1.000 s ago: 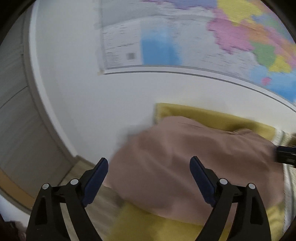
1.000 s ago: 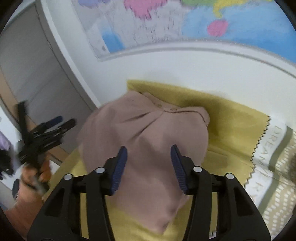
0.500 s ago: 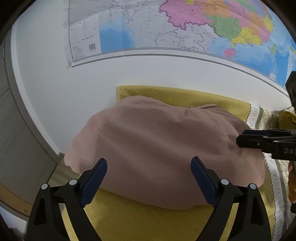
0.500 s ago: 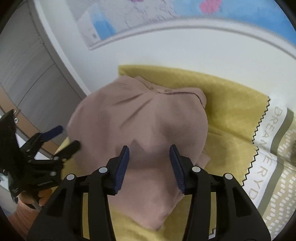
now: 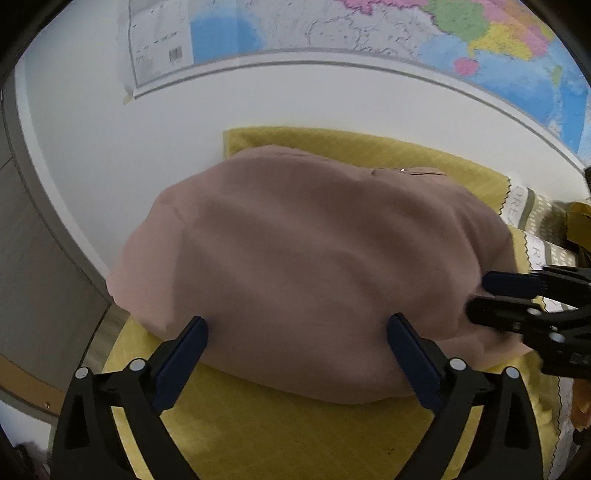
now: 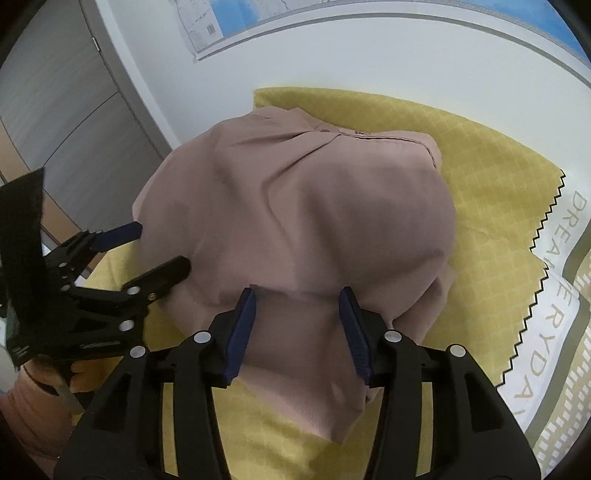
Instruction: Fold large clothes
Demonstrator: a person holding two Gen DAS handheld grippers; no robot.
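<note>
On the yellow cloth (image 5: pixel 295 435) below the wall map (image 5: pixel 369 33), the pink garment (image 5: pixel 303 266) is lying as a rounded, partly folded heap, its collar edge toward the wall and its long axis running roughly left to right across the left wrist view. The left tongs (image 5: pixel 297 343) are hovering spread wide at the garment's near edge, gripping nothing. The right tongs (image 6: pixel 297 312) are sitting about half open over a near flap of the same garment, the fabric lying between the blades but apparently not pinched, though the fisheye view is making contact hard to judge. Each pair is sitting at one side of the heap, left tongs at its left end and right tongs at its right end, so both seem equally near. A printed cream cloth (image 6: pixel 561 295) is lying just beside the yellow one on the right.
</note>
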